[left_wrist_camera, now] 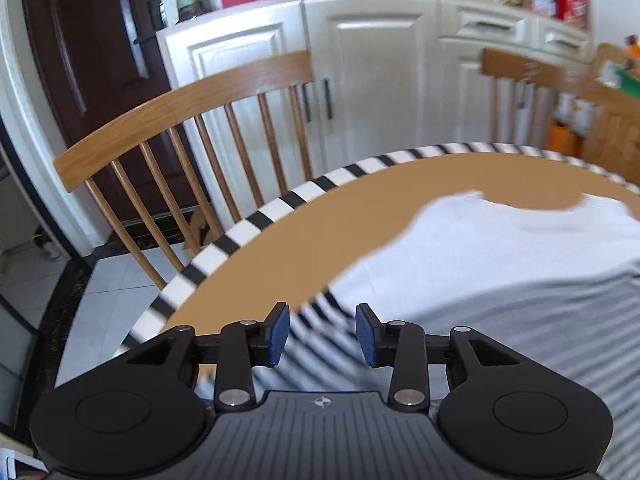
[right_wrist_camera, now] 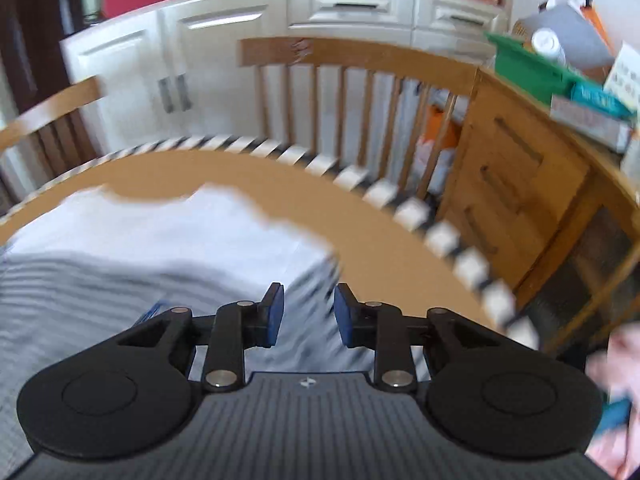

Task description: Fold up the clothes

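A garment with a white upper part [left_wrist_camera: 500,236] and a grey striped lower part [left_wrist_camera: 540,320] lies on the brown table [left_wrist_camera: 320,232]. It also shows in the right wrist view, white part [right_wrist_camera: 180,228] and striped part [right_wrist_camera: 72,292]. My left gripper [left_wrist_camera: 322,334] is open, its blue pads over the garment's striped left edge. My right gripper [right_wrist_camera: 308,314] is open, its pads over the garment's right edge. Neither holds cloth. The views are motion-blurred.
The table has a black-and-white striped rim [left_wrist_camera: 280,206]. Wooden chairs stand behind it [left_wrist_camera: 192,120] [right_wrist_camera: 352,80]. White cupboards [left_wrist_camera: 380,64] line the back. A wooden drawer cabinet [right_wrist_camera: 520,184] with clutter stands at the right.
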### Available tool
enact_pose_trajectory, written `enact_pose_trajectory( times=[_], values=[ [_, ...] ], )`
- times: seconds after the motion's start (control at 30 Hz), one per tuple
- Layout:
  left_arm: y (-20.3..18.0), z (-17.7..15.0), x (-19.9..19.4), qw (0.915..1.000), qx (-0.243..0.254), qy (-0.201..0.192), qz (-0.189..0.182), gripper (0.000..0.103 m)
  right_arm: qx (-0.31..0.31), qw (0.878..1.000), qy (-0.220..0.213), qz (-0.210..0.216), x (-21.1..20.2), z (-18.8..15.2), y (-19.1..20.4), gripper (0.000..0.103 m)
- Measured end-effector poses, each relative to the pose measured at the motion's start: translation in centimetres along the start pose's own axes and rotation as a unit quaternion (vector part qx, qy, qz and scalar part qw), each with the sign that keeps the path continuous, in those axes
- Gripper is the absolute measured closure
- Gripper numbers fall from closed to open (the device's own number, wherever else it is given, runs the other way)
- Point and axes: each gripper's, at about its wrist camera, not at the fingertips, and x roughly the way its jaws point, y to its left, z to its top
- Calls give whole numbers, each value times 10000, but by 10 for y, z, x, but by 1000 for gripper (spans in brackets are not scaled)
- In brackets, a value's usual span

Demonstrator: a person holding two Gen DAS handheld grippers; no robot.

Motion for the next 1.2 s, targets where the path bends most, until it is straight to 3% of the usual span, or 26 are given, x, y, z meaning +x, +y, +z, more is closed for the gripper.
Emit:
enact_pose_trajectory(
  times=[0.17,0.37,0.47,0.63,0.77,0.83,0.93,1.03,1.13,1.17,1.2],
  values=[
    [2,-63,-88,9971,-80,175,-732,55,-143,9979,535,321,-73,-96,32,68],
    [0,-143,-164,9929,-126,684,-966,54,250,9926,1060,528,-116,-177,60,65],
    [-2,-179,-199,9905,-355,966,-914,51,228,9913,1108,679,-133,-196,71,65],
    [-29,-223,-240,9894,-587,1011,-865,48,72,9900,1066,923,-149,-215,89,59],
    [-56,-243,-255,9930,-467,892,-621,48,-311,9915,845,940,-165,-227,103,59],
    [-68,-249,-259,9954,-336,765,-470,49,-681,9912,650,927,-173,-232,112,54],
    [-78,-255,-256,9948,-404,772,-532,54,-1076,9887,575,874,-176,-238,120,52],
    [-85,-262,-248,9924,-577,909,-602,70,-1166,9879,516,888,-175,-239,123,57],
    [-90,-266,-242,9920,-637,927,-581,78,-1324,9868,555,752,-167,-239,127,62],
    [-91,-266,-242,9922,-629,904,-587,87,-1349,9861,618,749,-163,-240,128,69],
    [-92,-266,-242,9924,-621,881,-594,92,-1334,9859,659,770,-161,-240,128,90]
  ],
)
